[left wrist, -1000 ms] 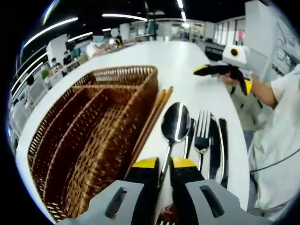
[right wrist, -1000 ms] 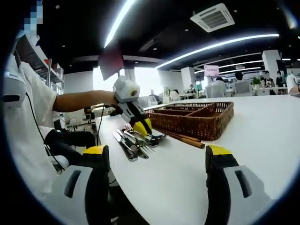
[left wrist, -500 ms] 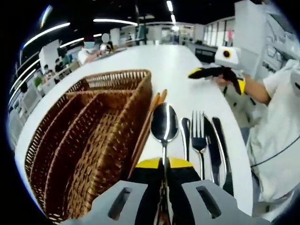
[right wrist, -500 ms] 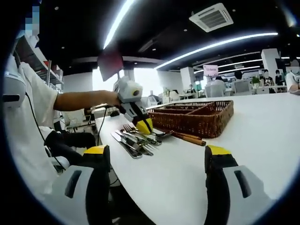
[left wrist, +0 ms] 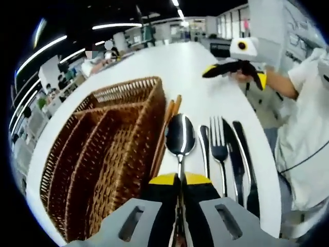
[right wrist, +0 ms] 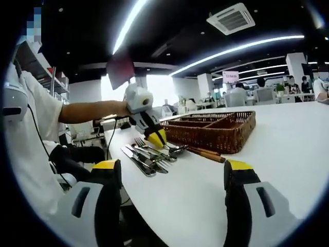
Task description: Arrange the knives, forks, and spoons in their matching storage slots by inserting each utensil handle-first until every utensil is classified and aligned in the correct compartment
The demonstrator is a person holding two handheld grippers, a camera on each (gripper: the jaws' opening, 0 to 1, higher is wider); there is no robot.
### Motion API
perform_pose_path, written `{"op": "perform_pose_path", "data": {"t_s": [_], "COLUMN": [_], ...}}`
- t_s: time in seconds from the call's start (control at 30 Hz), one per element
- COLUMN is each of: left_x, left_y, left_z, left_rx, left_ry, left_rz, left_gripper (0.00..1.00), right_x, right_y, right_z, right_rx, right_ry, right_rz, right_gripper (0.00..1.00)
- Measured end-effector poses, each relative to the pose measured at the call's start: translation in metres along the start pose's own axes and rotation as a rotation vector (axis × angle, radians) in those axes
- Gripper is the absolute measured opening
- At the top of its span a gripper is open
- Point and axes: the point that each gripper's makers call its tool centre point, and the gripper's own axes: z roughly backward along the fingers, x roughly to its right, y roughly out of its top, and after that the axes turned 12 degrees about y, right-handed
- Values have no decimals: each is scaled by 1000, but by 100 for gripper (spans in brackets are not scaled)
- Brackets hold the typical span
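The left tool (left wrist: 179,181) is clamped on the slim, polished metal spoon (left wrist: 180,135) lying on the white table (left wrist: 205,77) just beside the ridged wicker tray (left wrist: 103,149), where it could perhaps twist or snag; the right tool (right wrist: 172,172) hovers apart.

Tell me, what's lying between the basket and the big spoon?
Chopsticks lie between the basket and the spoon, seen in the left gripper view.
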Motion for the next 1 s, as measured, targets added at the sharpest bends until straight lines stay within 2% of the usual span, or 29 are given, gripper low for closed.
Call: {"op": "perform_pose_path", "data": {"t_s": [0.03,0.1,0.17,0.3,0.53,0.6,0.7,1.0], "left_x": [-2,1,3,4,-4,-9,-15,-54], "left_y": [3,7,9,16,24,29,34,37], "left_z": [1,3,5,9,17,20,23,26], "left_rx": [2,8,15,39,35,35,43,17], "left_ry": [24,7,6,-48,-57,-55,-48,-53], "left_rz": [38,59,57,68,94,114,99,100], "left_gripper": [3,2,2,2,2,2,2,2], "right_x": [0,0,0,-2,-2,-2,0,-2], "right_y": [0,-1,-2,-5,-4,-4,-5,-6], "right_z": [0,-2,-3,-5,-5,-4,-3,-4], "right_rx": [-1,-2,-6,-8,-5,-2,-5,-7], "right_ry": [0,4,5,6,7,3,-6,-19], "right_rz": [2,-2,-5,-6,-8,-13,-14,-16], "right_gripper": [85,85,85,84,84,84,84,84]}}
